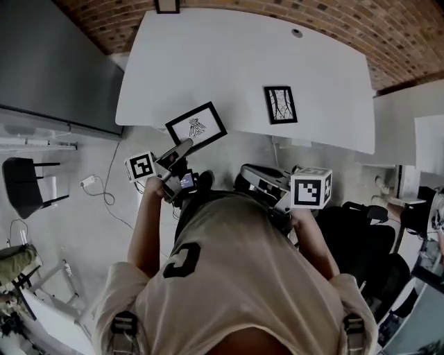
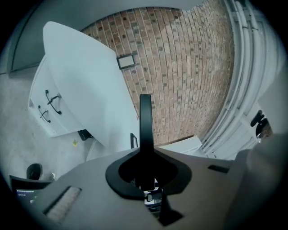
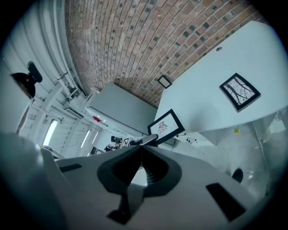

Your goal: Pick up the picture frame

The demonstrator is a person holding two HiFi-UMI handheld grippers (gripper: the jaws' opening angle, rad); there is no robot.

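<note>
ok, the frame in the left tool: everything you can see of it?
The frame is a thin black rectangle around a white sheet with a small dark insect-like drawing. The left tool is shut on its lower edge and holds it tilted by the near edge of the white table, seemingly clear of it. From the left gripper view it shows edge-on as a slim black strip. Nothing else touches it. Its material can't be told.

A white counter with a curved front edge stands against a red brick wall; a round cable hole sits near its far edge. On the wall above hangs what may be a small dark-framed sign. A black chair stands on the grey floor at left, near a loose white cable, and a black office chair stands at right
</note>
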